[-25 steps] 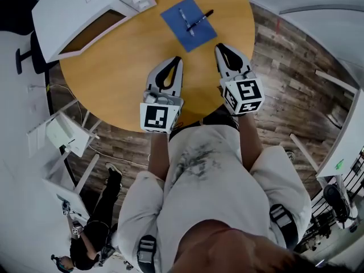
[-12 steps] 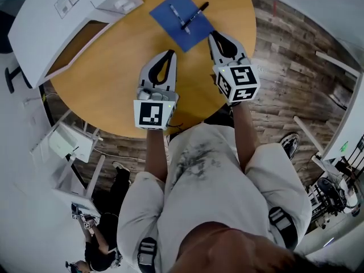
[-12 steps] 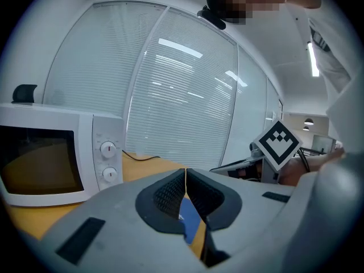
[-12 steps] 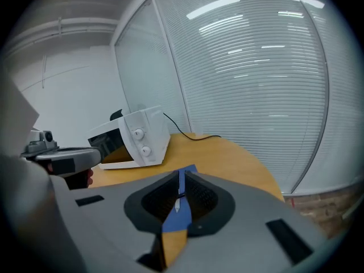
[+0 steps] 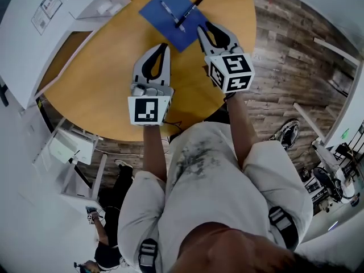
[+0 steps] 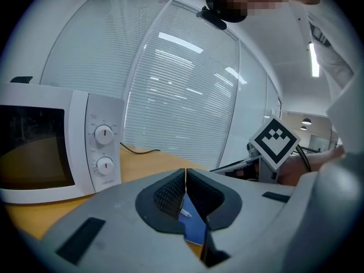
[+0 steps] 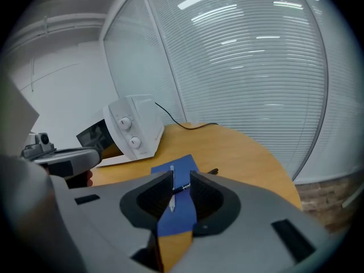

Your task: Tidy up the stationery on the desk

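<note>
A blue notebook (image 5: 165,24) lies on the far part of the round wooden table (image 5: 108,78). A white pen (image 5: 169,14) and a black pen (image 5: 189,10) lie crossed on it. My right gripper (image 5: 203,26) hovers at the notebook's near right corner. Its jaws have just been opening and nothing is between them. Through their gap in the right gripper view (image 7: 181,178) I see the notebook (image 7: 177,220), the white pen (image 7: 171,201) and the black pen (image 7: 185,187) beyond. My left gripper (image 5: 163,46) is shut and empty, just short of the notebook's near edge. Its tips (image 6: 185,174) meet.
A white microwave (image 5: 57,16) stands at the table's far left with its door (image 5: 34,67) swung open; it is also on the left of the left gripper view (image 6: 51,147). A black cable (image 7: 182,121) runs across the tabletop behind it. Glass walls with blinds ring the table.
Both grippers have moved forward and down toward the blue notebook. The right gripper's jaws, shut before, now stand apart. The left gripper stays shut.
</note>
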